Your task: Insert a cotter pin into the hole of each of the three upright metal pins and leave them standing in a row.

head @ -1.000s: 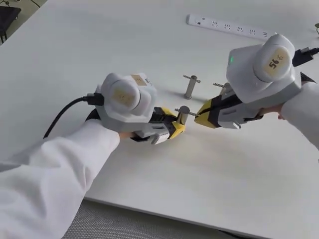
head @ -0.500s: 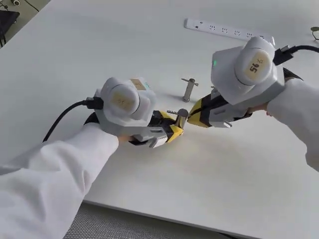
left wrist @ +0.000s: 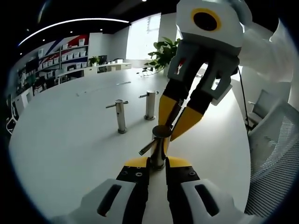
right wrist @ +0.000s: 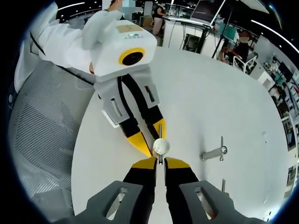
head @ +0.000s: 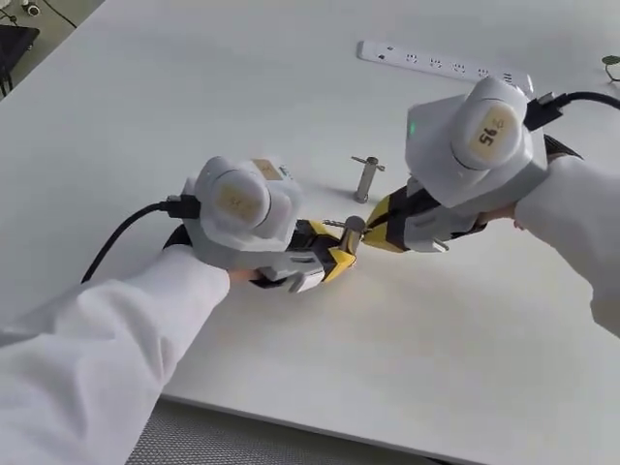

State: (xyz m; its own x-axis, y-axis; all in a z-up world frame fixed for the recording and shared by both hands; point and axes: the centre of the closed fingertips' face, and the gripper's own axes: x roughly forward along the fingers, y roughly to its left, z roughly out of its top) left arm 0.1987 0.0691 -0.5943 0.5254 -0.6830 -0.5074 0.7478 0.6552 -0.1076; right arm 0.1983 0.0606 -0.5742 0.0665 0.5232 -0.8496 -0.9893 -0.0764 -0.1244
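Standing near the middle of the smooth white worktop [head: 194,97], a round-headed cylindrical metal pin [head: 355,231] is clamped at its lower shaft by the yellow-tipped jaws of the left gripper [head: 341,254]. The right gripper [head: 373,228], facing it from the far right, pinches a thin wire cotter pin [left wrist: 145,148] that passes through the pin's head. Two more steel pins [left wrist: 121,116], each with a slim crossbar, stand upright farther back.
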